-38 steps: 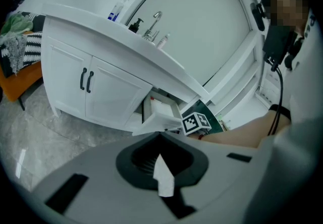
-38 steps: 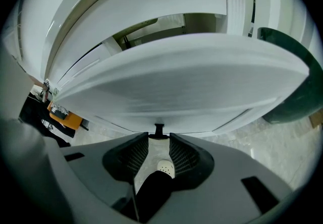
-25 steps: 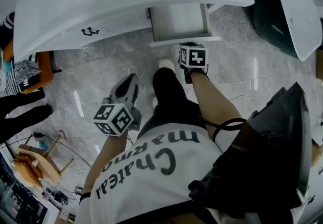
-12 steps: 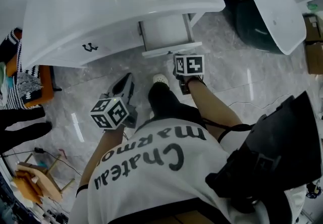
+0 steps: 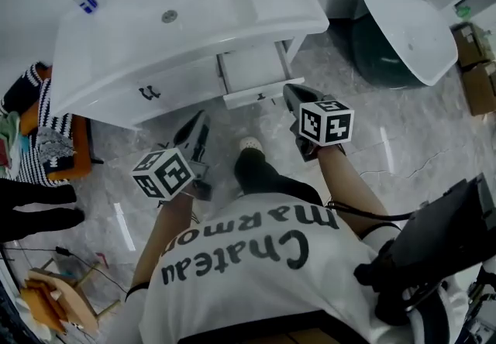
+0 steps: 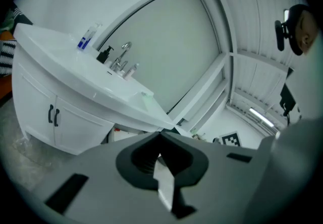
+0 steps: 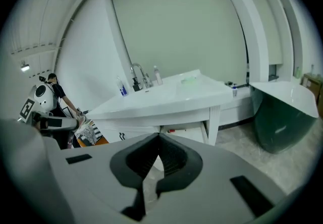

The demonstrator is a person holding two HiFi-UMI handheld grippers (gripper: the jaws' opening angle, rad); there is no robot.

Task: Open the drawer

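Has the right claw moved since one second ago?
Yes. The right claw was at the front of the open drawer; now it stands back from it, nearer the person.

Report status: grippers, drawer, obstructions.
Left gripper shut, empty. Right gripper shut, empty. Drawer pulled out under the sink counter. Nothing blocking it.

The right tool has its jaws together with nothing between them, and it points at a white bench set below a big mirror. On the bench stand a tap, a few small bottles and a green bar of soap, and under its top a drawer sits pulled out beside cupboard doors with dark handles. A dark tub with a white rim stands on the floor to the right, and a person is at the far left.
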